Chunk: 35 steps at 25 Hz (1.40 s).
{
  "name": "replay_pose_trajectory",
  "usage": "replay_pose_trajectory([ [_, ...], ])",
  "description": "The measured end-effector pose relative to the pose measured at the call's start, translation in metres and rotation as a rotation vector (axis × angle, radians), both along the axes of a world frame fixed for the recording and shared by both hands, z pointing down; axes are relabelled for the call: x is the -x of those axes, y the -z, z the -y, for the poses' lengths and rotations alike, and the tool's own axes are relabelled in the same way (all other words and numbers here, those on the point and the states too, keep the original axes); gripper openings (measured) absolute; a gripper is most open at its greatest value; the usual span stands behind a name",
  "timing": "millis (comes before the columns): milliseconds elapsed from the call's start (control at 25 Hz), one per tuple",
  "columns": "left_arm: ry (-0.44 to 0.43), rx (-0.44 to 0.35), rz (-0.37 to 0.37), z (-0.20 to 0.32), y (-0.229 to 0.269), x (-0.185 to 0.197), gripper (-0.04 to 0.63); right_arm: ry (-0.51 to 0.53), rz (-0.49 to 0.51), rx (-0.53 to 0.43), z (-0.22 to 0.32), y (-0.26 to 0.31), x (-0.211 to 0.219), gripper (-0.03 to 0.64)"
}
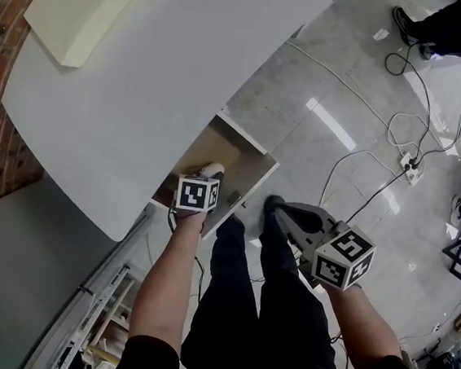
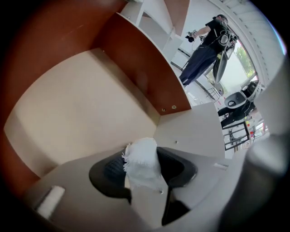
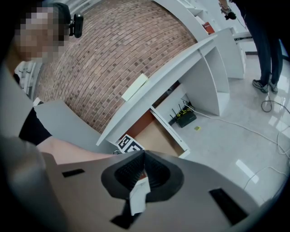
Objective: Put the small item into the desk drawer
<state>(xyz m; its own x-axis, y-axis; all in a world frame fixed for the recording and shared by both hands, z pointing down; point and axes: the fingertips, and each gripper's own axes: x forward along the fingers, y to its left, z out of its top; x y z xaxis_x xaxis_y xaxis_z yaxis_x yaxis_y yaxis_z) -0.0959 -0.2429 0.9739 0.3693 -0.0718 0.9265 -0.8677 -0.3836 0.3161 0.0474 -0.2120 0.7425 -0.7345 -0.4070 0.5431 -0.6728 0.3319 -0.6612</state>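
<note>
The white desk (image 1: pixel 142 88) filled the upper left of the head view, with a pale flat board (image 1: pixel 85 9) lying at its far left corner. From under the desk's near edge the desk drawer (image 1: pixel 252 174) stood pulled out over the grey floor. Its bare tan bottom (image 2: pixel 81 104) was ringed by reddish-brown walls and nothing could be seen lying in it. Your left gripper (image 1: pixel 209 174) hung over the drawer's near left corner and pointed down into it. Its jaws stood wide yet were closed on the small item (image 2: pixel 141 156), a white scrap of frayed cloth pinched between the two black pads. The item therefore was not yet in the drawer; it was carried above the bottom panel, clear of the walls as far as the left gripper view showed. Its long axis ran along the jaws, with the frayed end leading toward the drawer bottom. The drawer bottom lay straight ahead of that end, so the coming move appeared to turn on a short descent and a release, with no need to reorient. Your right gripper (image 3: pixel 144 158) was held back beside your legs, outside the drawer's front edge and well apart from the item. Its jaws were brought together on nothing of the task, and only a small white tag (image 3: pixel 138 195) showed at their base. The left hand was thus much the nearer and seemed the one to finish the placement.
</note>
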Motion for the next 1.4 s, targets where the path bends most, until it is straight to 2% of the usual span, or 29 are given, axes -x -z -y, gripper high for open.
replay_pose_trajectory([
  [160,0.067,0.032,-0.03,0.006,-0.005,0.0,0.196,-0.006,0.004,0.004,-0.002,-0.002,-0.005,0.012],
  [360,0.051,0.063,-0.004,0.0,-0.01,-0.001,0.202,-0.025,0.018,0.011,-0.007,-0.002,-0.014,0.012],
  [640,0.013,-0.005,0.053,0.005,0.016,-0.003,0.229,-0.013,0.016,0.003,-0.013,0.016,-0.019,0.012],
  [1000,0.073,-0.101,0.025,0.013,0.089,-0.005,0.23,0.005,0.027,-0.12,0.0,0.07,-0.02,0.012],
  [1280,0.18,-0.153,-0.018,-0.012,0.147,-0.005,0.217,-0.009,0.052,-0.103,-0.037,0.103,-0.028,0.012],
  [1400,0.132,-0.231,-0.002,-0.016,0.179,-0.011,0.199,0.009,0.055,-0.105,-0.052,0.117,-0.029,0.012],
])
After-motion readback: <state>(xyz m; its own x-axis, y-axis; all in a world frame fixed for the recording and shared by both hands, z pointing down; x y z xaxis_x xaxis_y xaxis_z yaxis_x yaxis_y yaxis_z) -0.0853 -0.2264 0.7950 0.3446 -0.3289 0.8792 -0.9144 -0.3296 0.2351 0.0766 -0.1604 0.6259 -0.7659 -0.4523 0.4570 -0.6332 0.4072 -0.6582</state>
